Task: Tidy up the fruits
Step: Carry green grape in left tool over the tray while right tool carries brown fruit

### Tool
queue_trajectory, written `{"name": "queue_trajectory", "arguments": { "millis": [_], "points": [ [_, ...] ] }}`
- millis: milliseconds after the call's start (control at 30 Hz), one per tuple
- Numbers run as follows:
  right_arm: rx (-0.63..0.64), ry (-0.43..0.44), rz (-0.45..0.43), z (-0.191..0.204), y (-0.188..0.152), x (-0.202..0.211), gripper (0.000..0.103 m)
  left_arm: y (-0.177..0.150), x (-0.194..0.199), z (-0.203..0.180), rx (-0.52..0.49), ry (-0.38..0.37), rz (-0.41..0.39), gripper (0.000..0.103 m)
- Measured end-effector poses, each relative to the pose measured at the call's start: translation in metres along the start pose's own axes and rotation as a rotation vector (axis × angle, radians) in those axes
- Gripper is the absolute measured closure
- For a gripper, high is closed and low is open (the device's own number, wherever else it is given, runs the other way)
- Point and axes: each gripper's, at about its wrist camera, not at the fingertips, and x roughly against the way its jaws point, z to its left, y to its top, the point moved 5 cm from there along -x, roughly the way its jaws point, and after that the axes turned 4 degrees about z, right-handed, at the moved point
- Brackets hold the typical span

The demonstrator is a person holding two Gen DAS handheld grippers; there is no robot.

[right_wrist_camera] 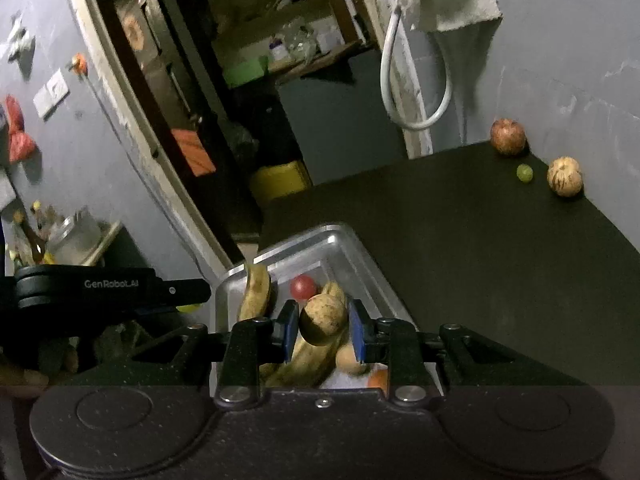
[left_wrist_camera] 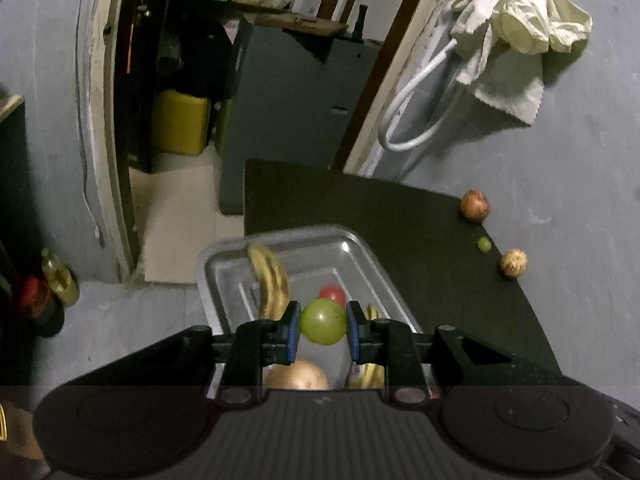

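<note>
My left gripper (left_wrist_camera: 323,326) is shut on a round green fruit (left_wrist_camera: 323,321) and holds it above the metal tray (left_wrist_camera: 372,258). My right gripper (right_wrist_camera: 324,326) is shut on a brown round fruit (right_wrist_camera: 323,318), also above the tray (right_wrist_camera: 360,252). The tray holds bananas (left_wrist_camera: 270,280), a small red fruit (left_wrist_camera: 333,294) and other fruit partly hidden by the fingers. On the dark table's far right lie a reddish apple (right_wrist_camera: 507,136), a small green fruit (right_wrist_camera: 524,172) and a speckled tan fruit (right_wrist_camera: 565,176).
The dark table (right_wrist_camera: 460,232) ends at a grey wall on the right. The tray sits at the table's left edge by an open doorway. The left gripper's body (right_wrist_camera: 100,292) shows at the left of the right wrist view. A cloth (left_wrist_camera: 516,20) hangs on the wall.
</note>
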Motion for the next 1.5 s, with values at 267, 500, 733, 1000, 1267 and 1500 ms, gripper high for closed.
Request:
{"name": "queue_trajectory", "arguments": {
  "millis": [267, 500, 733, 1000, 1267, 1500],
  "points": [
    [0.049, -0.024, 0.074, -0.002, -0.031, 0.0, 0.074, -0.047, -0.003, 0.004, 0.022, -0.012, 0.09, 0.077],
    [0.074, -0.051, 0.128, -0.01, -0.048, -0.007, 0.074, -0.08, -0.008, 0.002, 0.016, -0.015, 0.161, 0.077],
    [0.092, -0.055, 0.167, -0.01, -0.059, -0.014, 0.074, -0.1, -0.018, -0.007, -0.014, -0.004, 0.228, 0.077],
    [0.091, -0.066, 0.176, -0.017, -0.06, -0.017, 0.074, -0.103, -0.021, -0.011, -0.018, 0.001, 0.244, 0.077],
    [0.086, -0.067, 0.18, -0.02, -0.059, -0.02, 0.074, -0.107, -0.026, -0.011, -0.009, 0.013, 0.263, 0.077],
    [0.087, -0.064, 0.186, -0.02, -0.06, -0.023, 0.074, -0.109, -0.027, -0.007, 0.011, 0.015, 0.272, 0.076]
  ]
}}
